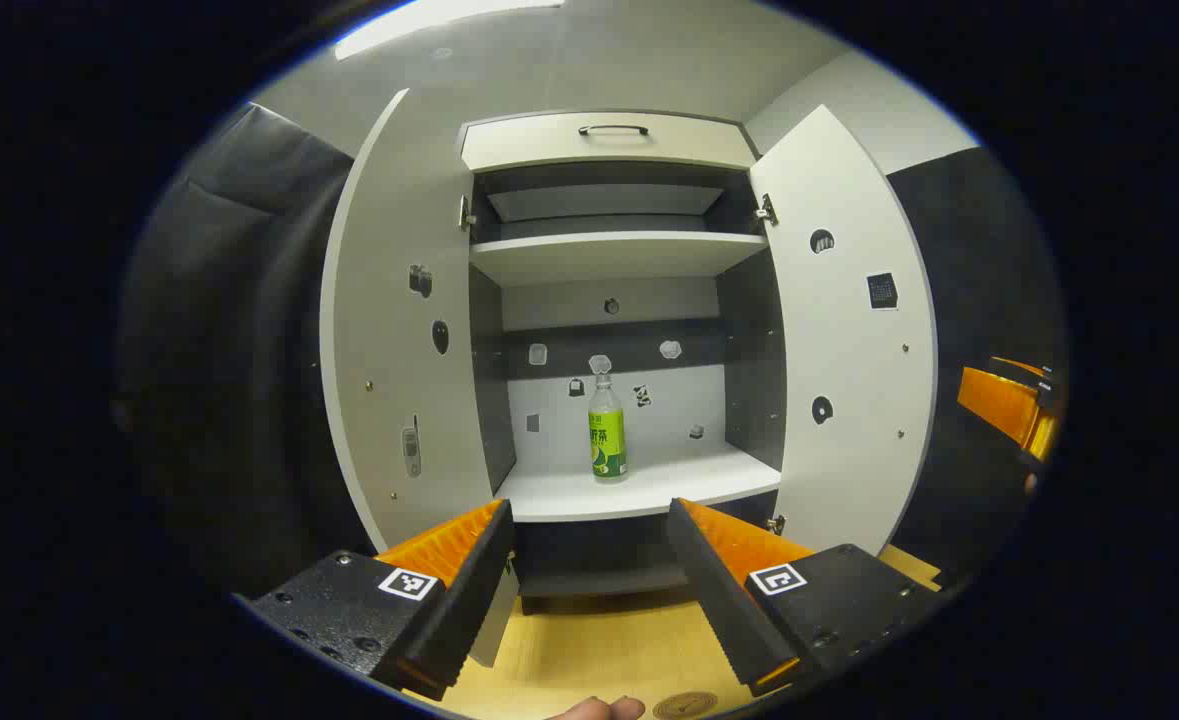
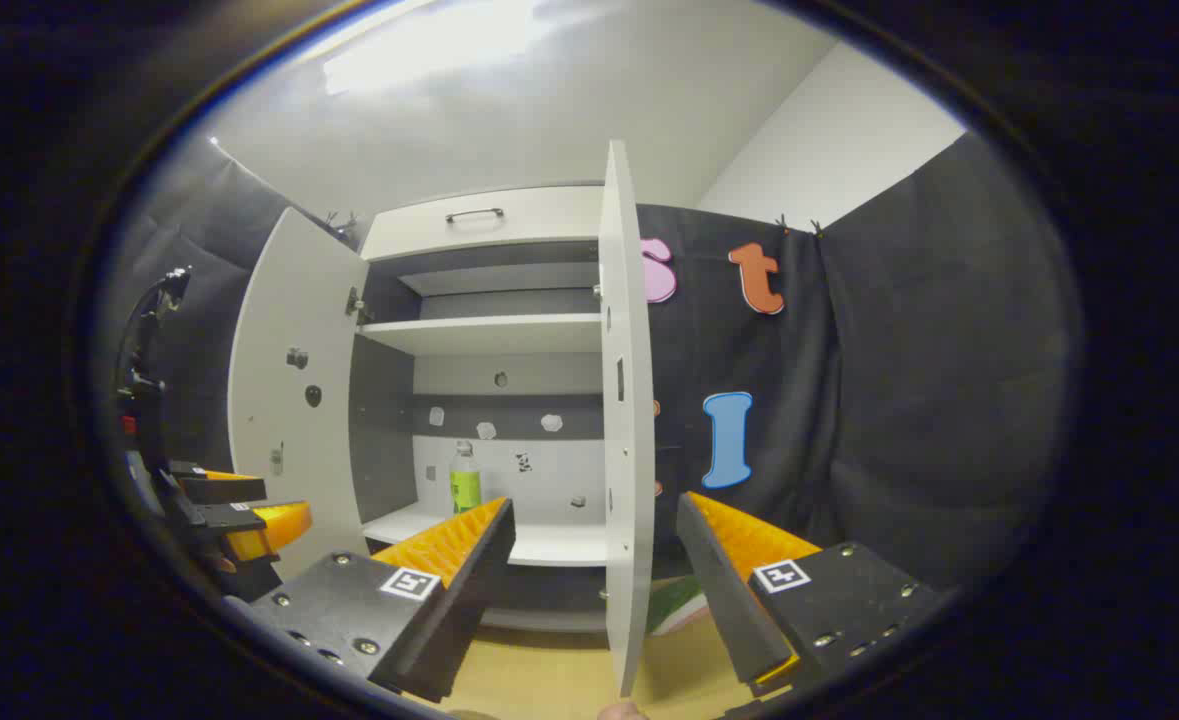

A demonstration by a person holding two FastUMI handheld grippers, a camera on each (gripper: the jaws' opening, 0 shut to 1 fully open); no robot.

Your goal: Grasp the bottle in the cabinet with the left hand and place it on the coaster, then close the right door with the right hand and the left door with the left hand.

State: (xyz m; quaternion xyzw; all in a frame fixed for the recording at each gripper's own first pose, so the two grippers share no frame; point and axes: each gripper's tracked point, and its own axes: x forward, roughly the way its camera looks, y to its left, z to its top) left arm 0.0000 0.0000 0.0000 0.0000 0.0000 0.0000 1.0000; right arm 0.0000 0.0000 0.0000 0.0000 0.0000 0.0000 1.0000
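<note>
A clear bottle (image 1: 606, 428) with a green label and white cap stands upright on the cabinet's lower shelf (image 1: 639, 490), well ahead of my left gripper (image 1: 589, 590), which is open and empty. Both cabinet doors stand open: the left door (image 1: 399, 350) and the right door (image 1: 849, 340). A round coaster (image 1: 684, 706) lies on the wooden table at the bottom edge. In the right gripper view the bottle (image 2: 465, 478) shows deep in the cabinet, and the right door's edge (image 2: 627, 420) runs between the fingers of my open right gripper (image 2: 594, 590). The left gripper (image 2: 239, 515) appears at far left.
A drawer with a dark handle (image 1: 613, 130) tops the cabinet, above an upper shelf (image 1: 614, 250). Black cloth walls flank the cabinet on both sides. A fingertip (image 1: 599, 709) shows at the bottom edge. A green and pink object (image 2: 677, 605) lies on the table behind the right door.
</note>
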